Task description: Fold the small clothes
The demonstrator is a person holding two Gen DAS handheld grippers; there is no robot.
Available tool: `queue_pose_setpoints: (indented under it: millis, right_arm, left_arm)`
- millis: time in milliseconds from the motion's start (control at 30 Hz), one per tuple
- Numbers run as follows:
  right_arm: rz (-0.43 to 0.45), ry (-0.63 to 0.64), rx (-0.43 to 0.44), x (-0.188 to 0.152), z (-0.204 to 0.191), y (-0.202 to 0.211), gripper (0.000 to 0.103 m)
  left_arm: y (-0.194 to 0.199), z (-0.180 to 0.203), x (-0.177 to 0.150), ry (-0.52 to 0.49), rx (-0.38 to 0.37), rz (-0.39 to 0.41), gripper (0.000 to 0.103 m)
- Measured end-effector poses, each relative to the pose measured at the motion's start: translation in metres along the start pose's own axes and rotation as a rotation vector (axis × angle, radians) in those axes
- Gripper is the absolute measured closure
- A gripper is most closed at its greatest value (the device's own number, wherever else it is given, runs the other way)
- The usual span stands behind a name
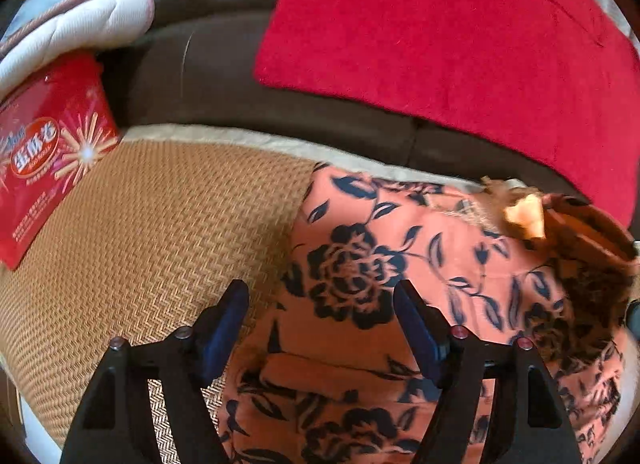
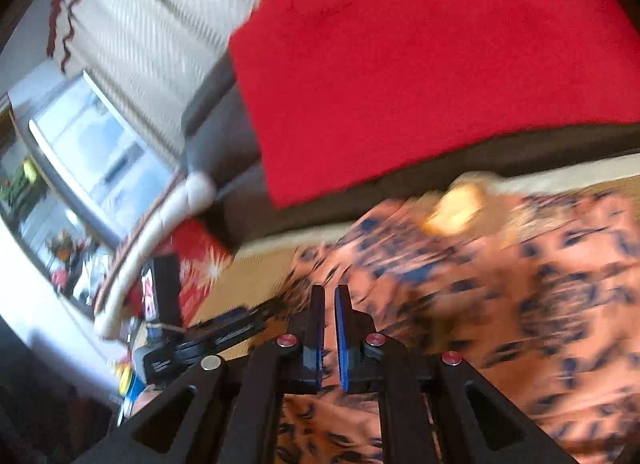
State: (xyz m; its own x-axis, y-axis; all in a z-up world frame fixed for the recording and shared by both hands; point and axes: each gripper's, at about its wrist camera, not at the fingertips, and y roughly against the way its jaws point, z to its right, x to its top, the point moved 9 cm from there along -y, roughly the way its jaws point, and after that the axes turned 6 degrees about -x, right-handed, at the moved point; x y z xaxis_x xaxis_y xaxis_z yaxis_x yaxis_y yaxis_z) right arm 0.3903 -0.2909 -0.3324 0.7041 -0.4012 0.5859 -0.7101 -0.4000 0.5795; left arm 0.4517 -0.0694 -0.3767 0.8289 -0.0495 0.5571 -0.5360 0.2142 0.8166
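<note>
Over on the woven mat (image 1: 152, 224), left gripper (image 1: 320, 304) hanging with fingers (image 1: 230, 312) spread wide, nothing pinched between them, angled down over the near-left edge of the floral garment (image 1: 400, 264). One finger above bare mat, the other above the fabric; can't tell if either actually touches. Right gripper (image 2: 329, 304) blurry in its own view, fingers (image 2: 342, 328) nearly together with just a thin slit showing, so basically closed, though whether any cloth is caught in there is impossible to say. Garment itself: salmon with dark blue flowers, lying rumpled on the mat's right part, long axis running roughly from near side toward the sofa back (image 1: 224, 76), collar and tag (image 1: 524, 216) at the far end. Sitting left of it, well apart, red box (image 1: 48, 160). Draped behind on the sofa, red towel (image 1: 460, 44).
</note>
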Motion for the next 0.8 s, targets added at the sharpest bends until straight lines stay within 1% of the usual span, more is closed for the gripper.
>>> queue_pose_setpoints:
  millis: [33,100,133,167,200,233,267,333,367,400,433,467,533,633,667,700,733,767,800]
  right_arm:
    - [-0.025,0.006,-0.001,-0.002,-0.004,-0.013,0.095]
    - [-0.081,0.0,-0.058,-0.008,-0.004,-0.045,0.095]
    - [-0.1,-0.025,-0.093,-0.009,0.004,-0.057,0.095]
    - [-0.099,-0.073,-0.128,-0.008,0.018,-0.065,0.095]
    - [-0.056,-0.123,-0.197,-0.003,0.038,-0.062,0.095]
    - [0.012,-0.157,-0.272,0.006,0.058,-0.051,0.095]
    - [0.085,-0.192,-0.323,0.013,0.074,-0.035,0.095]
    - [0.25,-0.299,-0.427,0.025,0.112,0.012,0.095]
    - [0.329,-0.374,-0.48,0.026,0.134,0.041,0.095]
    - [0.391,-0.437,-0.513,0.024,0.153,0.068,0.095]
    - [0.417,-0.461,-0.519,0.022,0.159,0.079,0.095]
    - [0.447,-0.484,-0.501,0.02,0.167,0.095,0.095]
    - [0.463,-0.486,-0.442,0.019,0.17,0.111,0.095]
    - [0.448,-0.447,-0.373,0.029,0.169,0.12,0.095]
    - [0.433,-0.445,-0.341,0.032,0.168,0.118,0.095]
    - [0.411,-0.449,-0.309,0.035,0.167,0.112,0.093]
    - [0.395,-0.451,-0.295,0.034,0.17,0.106,0.09]
    - [0.366,-0.45,-0.281,0.035,0.168,0.098,0.074]
    - [0.34,-0.441,-0.27,0.034,0.167,0.089,0.041]
  left_arm:
    - [-0.004,0.0,-0.002,-0.01,0.012,-0.013,0.027]
    - [-0.015,-0.001,-0.01,-0.03,0.057,-0.048,0.027]
    - [-0.023,0.0,-0.014,-0.036,0.068,-0.073,0.027]
    - [-0.032,0.001,-0.017,-0.038,0.071,-0.1,0.027]
    - [-0.037,0.001,-0.021,-0.031,0.071,-0.124,0.027]
    - [-0.039,0.0,-0.022,-0.027,0.07,-0.13,0.027]
    - [-0.038,0.0,-0.022,-0.023,0.068,-0.131,0.027]
    - [-0.036,-0.004,-0.019,-0.012,0.073,-0.132,0.027]
    - [-0.033,-0.006,-0.018,-0.003,0.081,-0.128,0.027]
    - [-0.031,-0.01,-0.013,0.003,0.092,-0.121,0.027]
    - [-0.026,-0.011,-0.01,0.005,0.101,-0.106,0.027]
    - [-0.021,-0.011,-0.006,0.004,0.103,-0.087,0.027]
    - [-0.009,-0.005,0.004,-0.008,0.079,-0.034,0.027]
    - [0.011,0.019,0.01,-0.052,0.015,0.038,0.027]
    - [0.013,0.026,0.009,-0.07,0.002,0.046,0.027]
    - [0.014,0.035,0.007,-0.093,-0.009,0.049,0.027]
    - [0.013,0.044,0.005,-0.117,-0.019,0.048,0.027]
    - [0.011,0.053,0.001,-0.141,-0.026,0.04,0.027]
    - [0.004,0.06,-0.002,-0.161,-0.031,0.027,0.027]
